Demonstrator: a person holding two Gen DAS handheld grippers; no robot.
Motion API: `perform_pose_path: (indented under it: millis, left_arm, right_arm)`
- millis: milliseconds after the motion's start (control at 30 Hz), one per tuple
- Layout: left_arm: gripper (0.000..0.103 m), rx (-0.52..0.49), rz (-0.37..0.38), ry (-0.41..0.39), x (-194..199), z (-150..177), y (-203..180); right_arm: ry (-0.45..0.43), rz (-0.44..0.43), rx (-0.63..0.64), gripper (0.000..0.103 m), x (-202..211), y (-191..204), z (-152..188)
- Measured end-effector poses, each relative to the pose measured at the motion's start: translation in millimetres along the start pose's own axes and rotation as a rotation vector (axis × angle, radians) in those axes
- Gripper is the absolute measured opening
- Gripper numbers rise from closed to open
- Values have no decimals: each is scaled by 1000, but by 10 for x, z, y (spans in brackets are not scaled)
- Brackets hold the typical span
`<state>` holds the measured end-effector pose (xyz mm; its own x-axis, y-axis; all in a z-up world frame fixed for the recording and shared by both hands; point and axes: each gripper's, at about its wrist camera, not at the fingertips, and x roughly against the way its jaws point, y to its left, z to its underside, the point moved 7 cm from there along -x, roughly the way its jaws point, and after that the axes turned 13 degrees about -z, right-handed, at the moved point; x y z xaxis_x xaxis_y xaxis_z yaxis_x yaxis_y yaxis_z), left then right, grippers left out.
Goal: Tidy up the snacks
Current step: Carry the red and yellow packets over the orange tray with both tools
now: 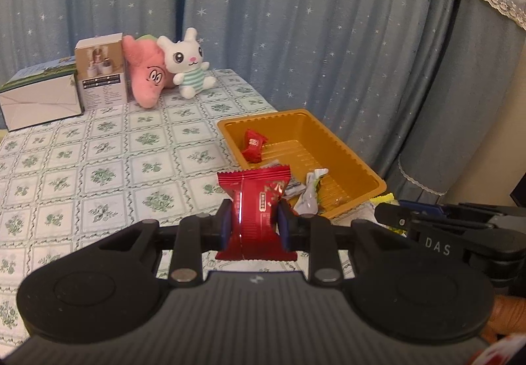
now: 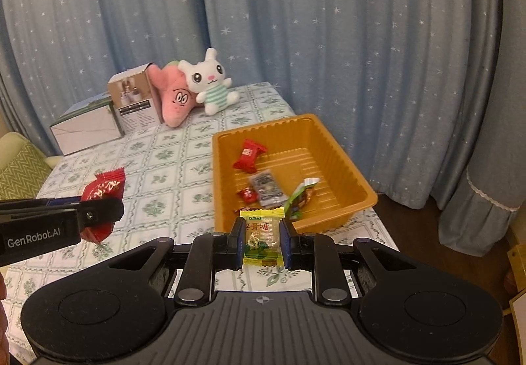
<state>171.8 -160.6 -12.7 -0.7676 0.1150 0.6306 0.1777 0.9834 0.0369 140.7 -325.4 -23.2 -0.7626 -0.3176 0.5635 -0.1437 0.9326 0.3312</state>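
Observation:
My left gripper (image 1: 254,222) is shut on a dark red snack packet (image 1: 254,200) and holds it above the table, left of the orange tray (image 1: 358,154); it also shows in the right wrist view (image 2: 98,213) with the packet (image 2: 103,187). My right gripper (image 2: 262,238) is shut on a yellow candy packet (image 2: 262,233) just in front of the orange tray's (image 2: 348,164) near rim. The tray holds a red candy (image 2: 249,156), a grey packet (image 2: 266,187), a small red sweet (image 2: 248,195) and a green-and-white wrapper (image 2: 300,192).
The table has a green-patterned cloth (image 2: 164,167). At its far end stand a white box (image 2: 85,128), a tan box (image 2: 134,105), a pink plush (image 2: 176,98) and a white rabbit plush (image 2: 210,82). Blue starry curtains hang behind. The table's right edge lies just past the tray.

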Motion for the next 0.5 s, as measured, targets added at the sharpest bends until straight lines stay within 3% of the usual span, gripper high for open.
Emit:
perform_pose_path:
  millis: [500]
  left_arm:
    - [25, -65, 62, 12, -518, -287, -436]
  right_arm:
    - [8, 40, -14, 22, -234, -434, -196]
